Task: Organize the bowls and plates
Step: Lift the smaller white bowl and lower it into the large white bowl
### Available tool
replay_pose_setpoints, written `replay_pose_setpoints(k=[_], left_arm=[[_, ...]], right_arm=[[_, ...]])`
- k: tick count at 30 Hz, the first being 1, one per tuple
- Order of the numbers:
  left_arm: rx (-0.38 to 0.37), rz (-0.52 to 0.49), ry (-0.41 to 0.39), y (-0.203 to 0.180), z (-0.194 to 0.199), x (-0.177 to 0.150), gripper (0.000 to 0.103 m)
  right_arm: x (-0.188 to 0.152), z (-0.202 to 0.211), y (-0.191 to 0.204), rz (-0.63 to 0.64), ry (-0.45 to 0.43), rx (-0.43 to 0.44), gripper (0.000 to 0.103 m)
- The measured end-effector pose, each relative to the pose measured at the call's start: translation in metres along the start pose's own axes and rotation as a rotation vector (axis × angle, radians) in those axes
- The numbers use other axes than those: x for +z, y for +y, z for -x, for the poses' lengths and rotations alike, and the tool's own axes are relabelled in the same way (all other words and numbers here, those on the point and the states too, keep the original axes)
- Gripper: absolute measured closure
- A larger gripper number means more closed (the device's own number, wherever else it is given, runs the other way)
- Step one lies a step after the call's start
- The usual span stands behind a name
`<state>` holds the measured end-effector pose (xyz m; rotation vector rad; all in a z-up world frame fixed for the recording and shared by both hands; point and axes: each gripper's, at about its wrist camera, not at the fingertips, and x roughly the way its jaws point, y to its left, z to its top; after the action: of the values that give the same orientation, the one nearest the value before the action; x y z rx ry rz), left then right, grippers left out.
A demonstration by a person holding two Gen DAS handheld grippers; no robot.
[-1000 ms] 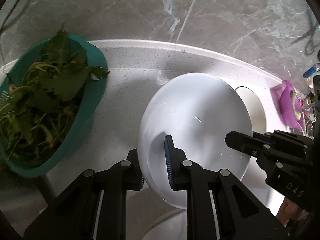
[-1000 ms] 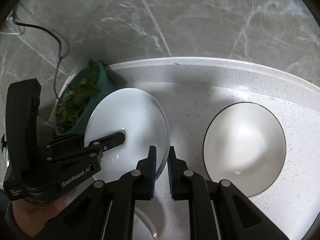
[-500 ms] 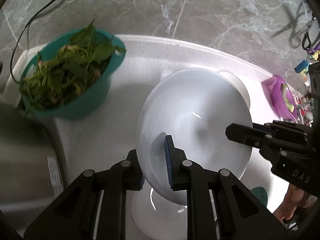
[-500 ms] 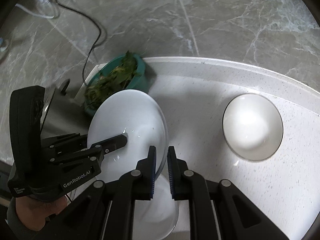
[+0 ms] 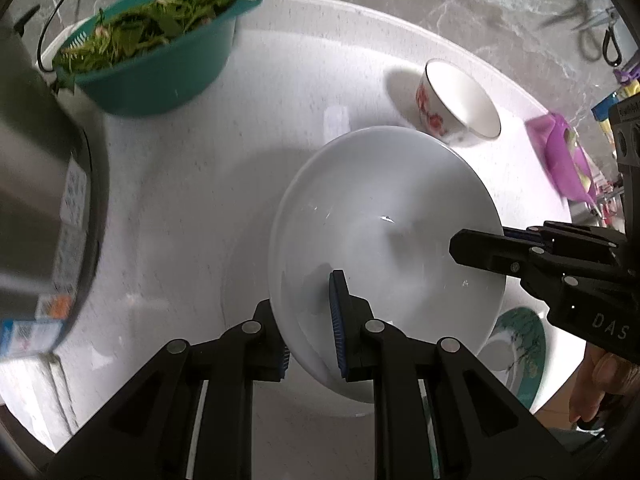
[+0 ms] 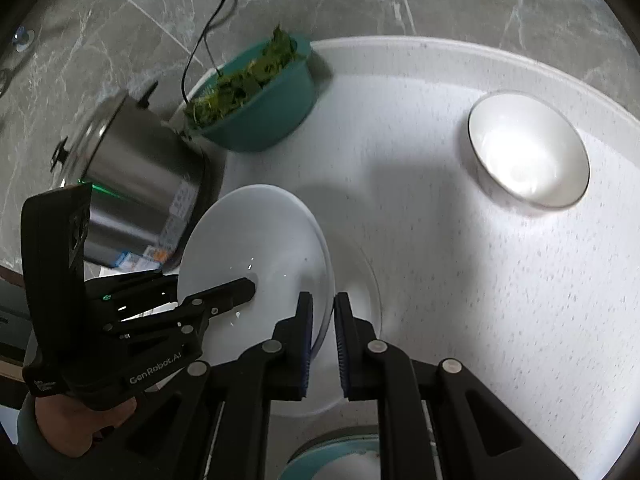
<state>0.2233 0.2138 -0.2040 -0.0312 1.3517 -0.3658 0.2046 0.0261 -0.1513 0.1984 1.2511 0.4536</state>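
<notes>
A large white bowl (image 5: 384, 216) is held above the white counter by both grippers. My left gripper (image 5: 312, 320) is shut on its near rim, one pad inside and one outside. My right gripper (image 6: 322, 322) is shut on the opposite rim (image 6: 324, 280); its fingers also show in the left wrist view (image 5: 480, 246). Below the held bowl another white dish (image 6: 360, 276) sits on the counter. A small white bowl with red flowers (image 5: 456, 100) stands farther back, also seen in the right wrist view (image 6: 528, 148). A green-patterned plate (image 5: 524, 344) lies at the near right.
A teal colander of leafy greens (image 5: 160, 48) stands at the back left. A steel cooker (image 6: 136, 184) with a cable stands left of it. A purple dish (image 5: 564, 160) lies at the far right by the grey marble wall.
Both grippers have lifted the white bowl and drawn it back toward the near edge; the colander and flowered bowl now look farther away, and the cooker and patterned plate have come into view.
</notes>
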Motion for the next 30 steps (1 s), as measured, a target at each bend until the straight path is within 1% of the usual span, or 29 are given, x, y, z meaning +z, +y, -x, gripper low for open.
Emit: replay_pose_setpoints(k=[6,14,19,25,27,28,29,30], left_arm=[[0.003,0.012,0.022,-0.001,-0.012,-0.014,0.088],[0.019,0.016,0.048,0.0,-0.029,-0.011,0.087],[0.027,0.025,0.04,0.003,-0.035,-0.008,0.086],[0.059,0.023,0.023,0.006,-0.037,-0.002,0.084],[0.061,0.021,0.018,0.006,-0.037,0.001,0.08],[0.056,0.016,0.012,0.005,-0.037,0.002,0.073],[0.056,0.008,0.006,0.003,-0.036,0.002,0.064],[0.048,-0.002,-0.001,0.001,-0.035,0.002,0.058]], right_arm=[[-0.012,-0.009,-0.006,-0.002,0.038,0.0,0.09],[-0.021,-0.023,-0.008,0.002,0.077,-0.017,0.09],[-0.02,-0.031,-0.004,0.016,0.078,-0.035,0.092],[-0.015,-0.038,0.004,0.055,0.066,-0.076,0.092],[-0.014,-0.039,0.005,0.069,0.064,-0.086,0.092],[-0.014,-0.041,0.007,0.078,0.065,-0.092,0.092],[-0.014,-0.042,0.007,0.082,0.066,-0.095,0.092],[-0.014,-0.042,0.008,0.085,0.067,-0.095,0.092]])
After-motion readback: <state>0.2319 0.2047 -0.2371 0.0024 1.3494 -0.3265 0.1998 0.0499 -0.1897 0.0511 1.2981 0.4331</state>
